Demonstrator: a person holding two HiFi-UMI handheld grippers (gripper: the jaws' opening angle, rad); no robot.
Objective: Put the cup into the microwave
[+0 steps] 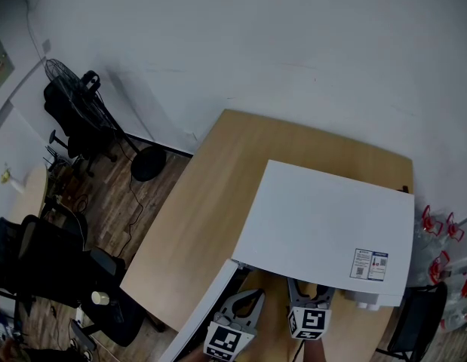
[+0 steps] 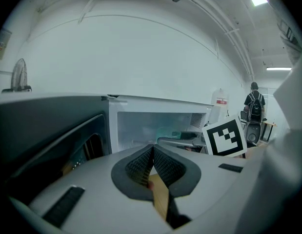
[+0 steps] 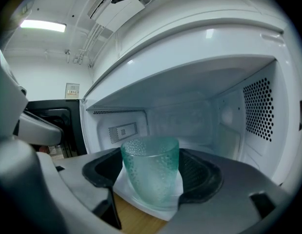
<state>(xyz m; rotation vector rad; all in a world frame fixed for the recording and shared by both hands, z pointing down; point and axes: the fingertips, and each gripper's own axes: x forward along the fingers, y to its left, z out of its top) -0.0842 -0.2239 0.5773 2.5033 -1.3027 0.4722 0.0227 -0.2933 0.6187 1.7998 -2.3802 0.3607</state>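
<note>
My R gripper (image 1: 310, 292) pinches the cup (image 3: 151, 172) by its sides: upright, long axis vertical, mouth up, at the microwave's (image 3: 229, 106) open front. My L gripper (image 2: 151, 150): pads pressed together, nothing btwn, near the open door (image 2: 48, 130).

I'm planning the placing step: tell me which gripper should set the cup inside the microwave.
Right. The right gripper holds the green glass cup between its jaws, directly facing the open microwave cavity. The left gripper is shut and empty, off beside the open door.
</note>
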